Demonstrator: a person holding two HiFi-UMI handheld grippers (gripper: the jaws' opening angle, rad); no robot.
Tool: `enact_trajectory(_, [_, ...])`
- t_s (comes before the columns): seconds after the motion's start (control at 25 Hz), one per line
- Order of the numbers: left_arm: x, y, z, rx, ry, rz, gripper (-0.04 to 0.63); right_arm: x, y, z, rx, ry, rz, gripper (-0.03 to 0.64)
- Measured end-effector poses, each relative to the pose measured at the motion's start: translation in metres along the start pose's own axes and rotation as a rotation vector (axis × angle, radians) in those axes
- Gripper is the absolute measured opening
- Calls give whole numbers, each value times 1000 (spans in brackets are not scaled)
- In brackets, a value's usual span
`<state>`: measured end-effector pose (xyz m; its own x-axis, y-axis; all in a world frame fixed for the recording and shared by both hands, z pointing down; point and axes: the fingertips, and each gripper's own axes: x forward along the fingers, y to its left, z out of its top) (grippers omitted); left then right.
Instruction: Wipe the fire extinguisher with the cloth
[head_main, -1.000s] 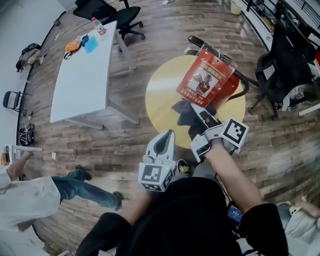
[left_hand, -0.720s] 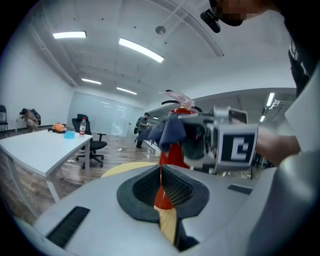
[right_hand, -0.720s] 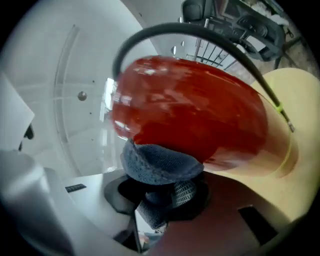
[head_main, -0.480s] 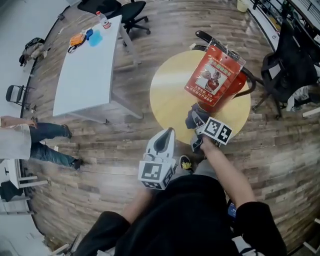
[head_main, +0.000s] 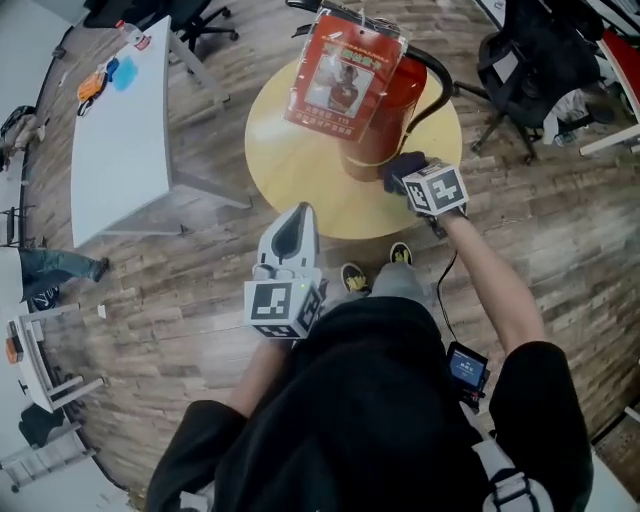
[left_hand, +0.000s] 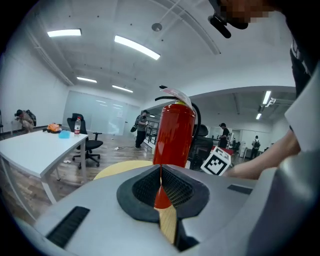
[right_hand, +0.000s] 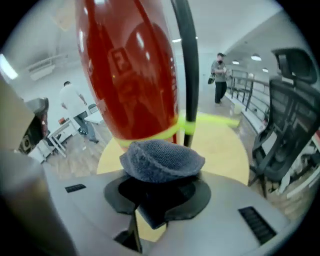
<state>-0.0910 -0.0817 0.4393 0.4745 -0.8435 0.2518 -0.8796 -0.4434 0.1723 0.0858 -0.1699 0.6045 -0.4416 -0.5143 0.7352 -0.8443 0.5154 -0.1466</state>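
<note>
A red fire extinguisher (head_main: 380, 115) with a printed tag stands upright on the round yellow table (head_main: 295, 175). My right gripper (head_main: 405, 172) is shut on a dark grey cloth (head_main: 398, 166), low at the cylinder's right side by the black hose. In the right gripper view the bunched cloth (right_hand: 162, 160) sticks out of the jaws just in front of the red body (right_hand: 130, 75); whether it touches I cannot tell. My left gripper (head_main: 298, 212) is shut and holds nothing, at the table's near edge, pointing at the extinguisher (left_hand: 173, 132).
A white table (head_main: 120, 150) stands to the left and a black office chair (head_main: 530, 60) to the right of the round table. A person's legs (head_main: 55, 265) show at the far left. The hose (right_hand: 187, 65) runs down beside the cylinder.
My right gripper with the cloth has dropped and rolled, going from in front of the extinguisher to its lower right side. The left gripper has stayed put. The head view has swung.
</note>
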Motion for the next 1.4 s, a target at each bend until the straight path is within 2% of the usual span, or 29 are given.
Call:
enact_trajectory(0.16, [13, -14, -1, -1, 1, -41, 23, -75, -4, 79, -298, -92, -56, 110])
enact_trajectory(0.24, [19, -21, 2, 3, -8, -57, 23, -112, 8, 113, -373, -142, -47, 110])
enact_trajectory(0.32, [25, -27, 4, 5, -14, -68, 23, -135, 24, 131, -421, -189, -26, 110])
enact_trajectory(0.44, [32, -33, 6, -3, -17, -74, 23, -125, 34, 122, -508, -188, -50, 110])
enact_trajectory(0.6, [39, -44, 9, -12, -8, -66, 23, -66, 31, 60, -368, -69, 52, 110])
enact_trajectory(0.8, [48, -42, 12, -20, 17, 2, 23, 3, 23, -7, -214, -26, 108, 110])
enact_trajectory(0.92, [53, -42, 15, -20, 34, 48, 23, 37, 10, -40, -236, 61, 95, 110])
enact_trajectory(1.04, [53, -35, 21, -25, 38, 103, 23, 49, -10, -47, -281, 78, 105, 110])
enact_trajectory(1.2, [55, -25, 20, -26, 53, 169, 24, 55, -62, -25, -435, 76, 47, 110])
enact_trajectory(1.32, [61, -24, 14, -37, 73, 197, 23, 55, -90, 14, -704, 15, -11, 110])
enact_trajectory(1.4, [65, -23, 13, -47, 81, 211, 24, 43, -83, 57, -909, -132, -21, 110])
